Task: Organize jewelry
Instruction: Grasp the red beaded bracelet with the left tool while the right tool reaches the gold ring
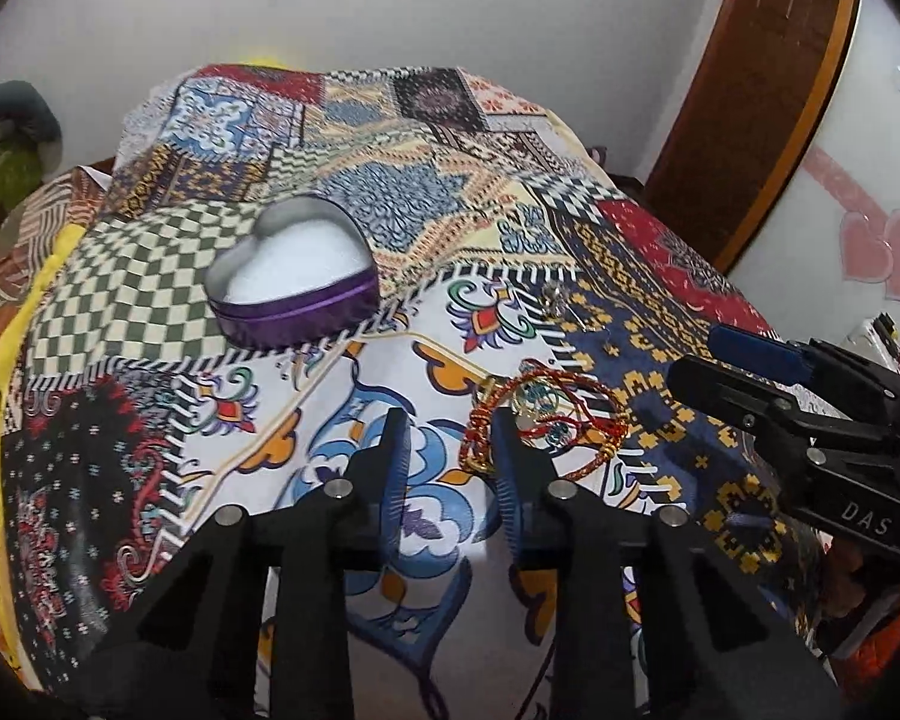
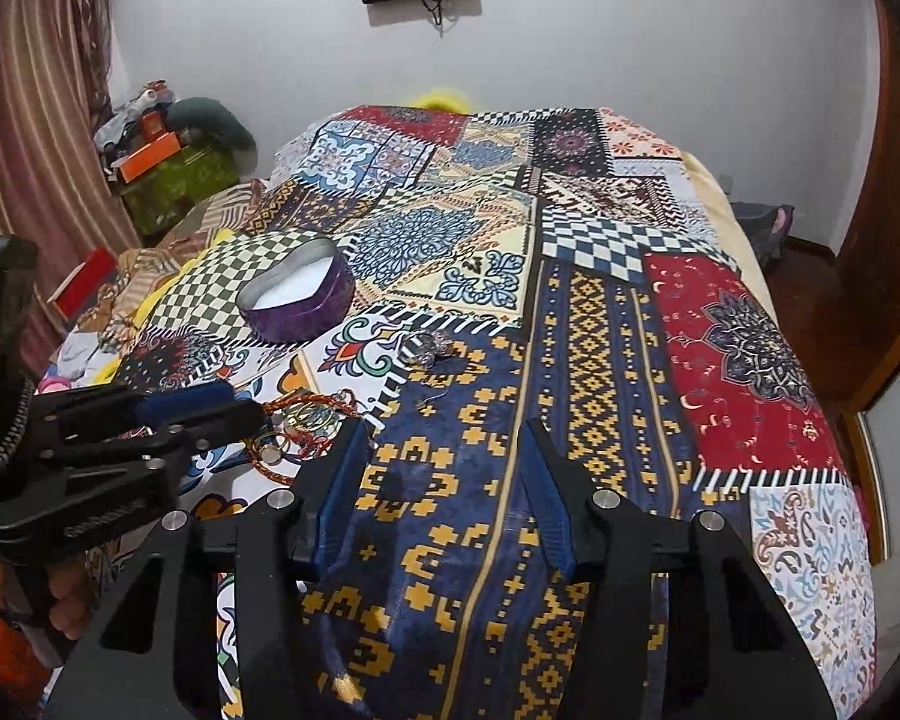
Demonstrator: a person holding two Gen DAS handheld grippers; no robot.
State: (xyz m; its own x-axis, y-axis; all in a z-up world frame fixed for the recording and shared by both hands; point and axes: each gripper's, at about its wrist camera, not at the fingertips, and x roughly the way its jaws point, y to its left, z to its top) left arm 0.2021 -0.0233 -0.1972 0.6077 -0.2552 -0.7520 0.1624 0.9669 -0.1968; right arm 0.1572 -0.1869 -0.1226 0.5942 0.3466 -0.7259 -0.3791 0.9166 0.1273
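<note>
Left-gripper fingers nearest the lens, jewelry tangle just off their right tip.

Seen from the left wrist view, the left gripper (image 1: 450, 426) is held low over the patchwork bedspread (image 1: 342, 192), jaws narrowed but with only cloth showing between them (nothing gripped). The red-and-gold bracelet tangle (image 1: 546, 414) is found just beyond and to the right of the right fingertip, which overlaps its near edge; contact cannot be told. Its long axis is judged to run roughly across the view, left to right. The right gripper (image 2: 444, 426) is seen half open over the blue-and-yellow panel, empty, with the tangle off to its left; the left is judged the nearer of the two. A small silvery piece (image 2: 429, 348) lies farther up, and the open purple heart tin (image 1: 297, 276) beyond, well apart.
</note>
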